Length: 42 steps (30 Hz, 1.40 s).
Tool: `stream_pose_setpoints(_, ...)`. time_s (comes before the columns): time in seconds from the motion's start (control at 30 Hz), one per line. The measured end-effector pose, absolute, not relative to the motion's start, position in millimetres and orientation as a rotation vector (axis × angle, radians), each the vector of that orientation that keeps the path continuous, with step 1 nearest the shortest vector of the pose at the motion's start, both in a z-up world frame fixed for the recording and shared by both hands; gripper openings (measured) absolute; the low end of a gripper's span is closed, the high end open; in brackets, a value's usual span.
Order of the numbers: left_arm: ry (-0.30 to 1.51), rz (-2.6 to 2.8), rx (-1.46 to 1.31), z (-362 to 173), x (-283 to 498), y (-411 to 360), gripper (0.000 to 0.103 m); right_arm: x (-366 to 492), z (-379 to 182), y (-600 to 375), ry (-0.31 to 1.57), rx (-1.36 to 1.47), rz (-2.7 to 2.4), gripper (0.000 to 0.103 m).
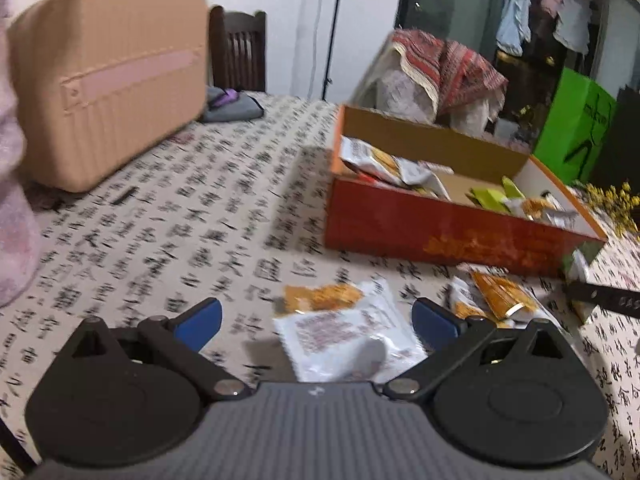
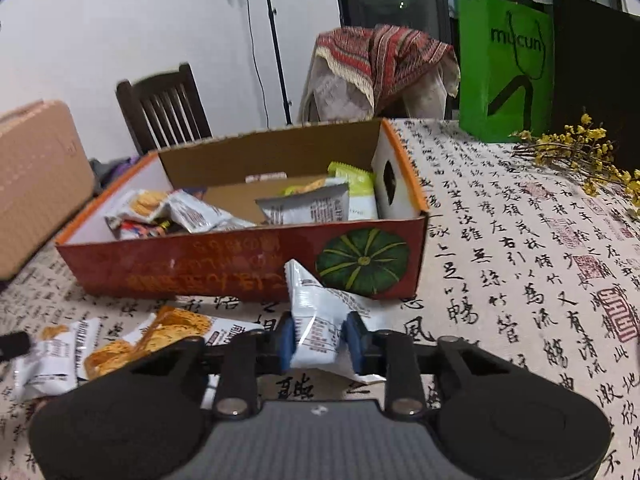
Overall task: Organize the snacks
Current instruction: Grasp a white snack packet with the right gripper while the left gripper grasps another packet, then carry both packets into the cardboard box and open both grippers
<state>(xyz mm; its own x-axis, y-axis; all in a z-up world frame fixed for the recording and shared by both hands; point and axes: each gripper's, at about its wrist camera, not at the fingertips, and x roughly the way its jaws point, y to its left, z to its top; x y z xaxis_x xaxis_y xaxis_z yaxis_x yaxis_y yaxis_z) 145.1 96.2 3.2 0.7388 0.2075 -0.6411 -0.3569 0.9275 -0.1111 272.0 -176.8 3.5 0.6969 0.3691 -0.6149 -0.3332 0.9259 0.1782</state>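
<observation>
Item: white foil snack packet (image 2: 320, 320), lower centre of the right view, pinched between the nearly closed blue pads of the right gripper (image 2: 320, 340), before the red box (image 2: 240, 268). Likely light, crinkly, slippery; contents probably brittle; best held mid-body. Left gripper (image 1: 316, 320): jaws wide, holding nothing, second packet (image 1: 344, 336) between them. Nearby: loose packets (image 2: 132, 344), lower left; box wall obstructs.

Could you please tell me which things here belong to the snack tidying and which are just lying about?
Job: box; packet in right gripper; packets on the table; left gripper.
Lying about: case; green bag; flowers; chair.
</observation>
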Motion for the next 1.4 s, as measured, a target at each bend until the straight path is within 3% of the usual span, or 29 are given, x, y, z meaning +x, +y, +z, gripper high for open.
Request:
stream_pose_setpoints(0.33, 0.745, 0.431, -0.203, -22.4, 163.3, 69.5, 0.103, 231.5, 14.0, -204.9, 0.604, 0.045, 0.412, 0.015)
stream_pose_setpoints(0.67, 0.704, 0.428, -0.221, -14.3, 142.8, 68.0, 0.065, 215.4, 17.8, -207.5, 0.573, 0.068, 0.451, 0.015)
stream_pose_setpoints(1.03, 0.61, 0.399, -0.247, 8.2, 113.4, 66.4, 0.037, 199.8, 26.0, -210.7, 0.558, 0.091, 0.462, 0.015)
stream_pose_setpoints(1.2, 0.588, 0.371, -0.24, 17.6, 106.2, 61.3, 0.02, 190.9, 35.8, -213.8, 0.531, 0.092, 0.461, 0.015)
stream_pose_setpoints(1.4, 0.552, 0.333, -0.233, 25.9, 99.0, 55.7, 0.013, 188.0, 39.8, -213.6, 0.525, 0.097, 0.47, 0.015)
